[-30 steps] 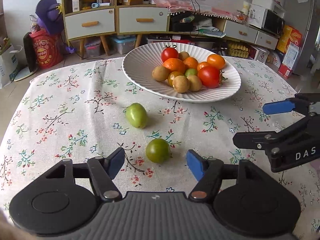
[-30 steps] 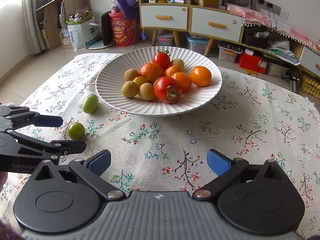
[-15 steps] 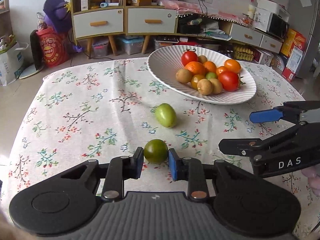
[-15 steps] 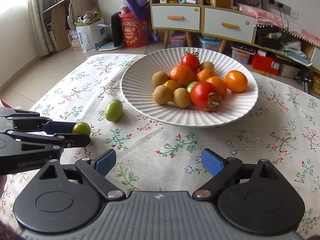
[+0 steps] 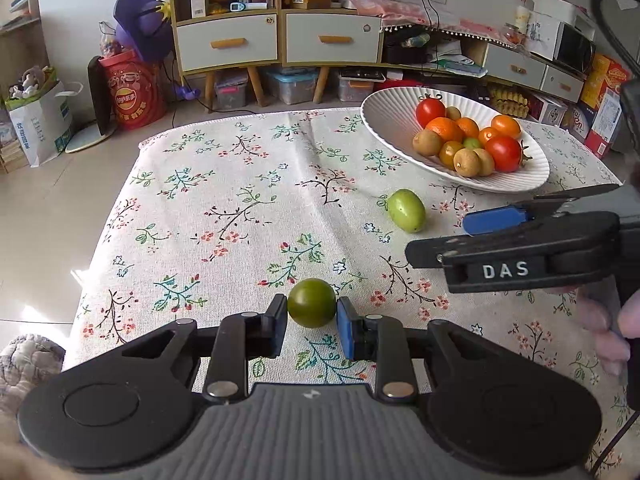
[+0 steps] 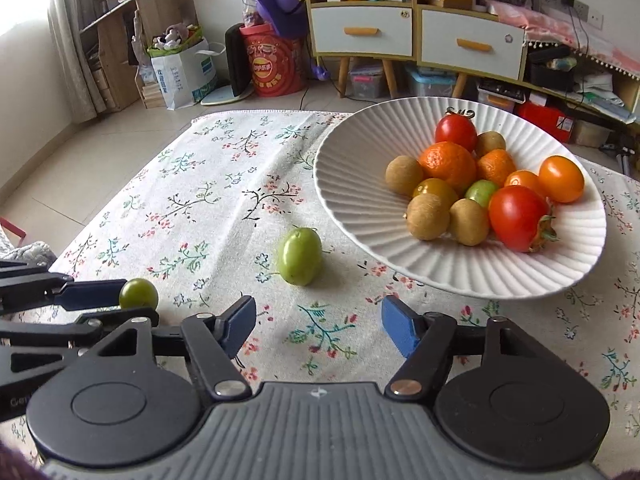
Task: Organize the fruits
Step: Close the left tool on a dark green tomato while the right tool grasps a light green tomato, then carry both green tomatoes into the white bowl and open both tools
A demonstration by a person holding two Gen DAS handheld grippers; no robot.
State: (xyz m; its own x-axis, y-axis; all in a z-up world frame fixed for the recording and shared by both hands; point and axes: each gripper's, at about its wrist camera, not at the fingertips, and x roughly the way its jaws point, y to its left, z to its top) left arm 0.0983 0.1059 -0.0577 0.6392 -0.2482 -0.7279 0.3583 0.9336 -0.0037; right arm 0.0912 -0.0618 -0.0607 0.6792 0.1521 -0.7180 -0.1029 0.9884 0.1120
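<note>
Left gripper (image 5: 312,318) fingers pinch the round green tomato (image 5: 312,303) at its middle: smooth, light, bruisable. Right gripper (image 6: 318,326) fingers spread, empty.

Right gripper (image 6: 318,326): jaws apart, nothing between them.
Oval green fruit (image 6: 300,255): just ahead.
Fruit plate (image 6: 360,208): ahead, to the right.

- Two green fruits off the white plate (image 6: 360,200): a dark round one (image 5: 311,303), a pale oval one (image 6: 300,256).
- Two red tomatoes (image 6: 456,132) on the plate.
- Two hand-held grippers: left (image 5: 312,326), right (image 6: 318,326).
</note>
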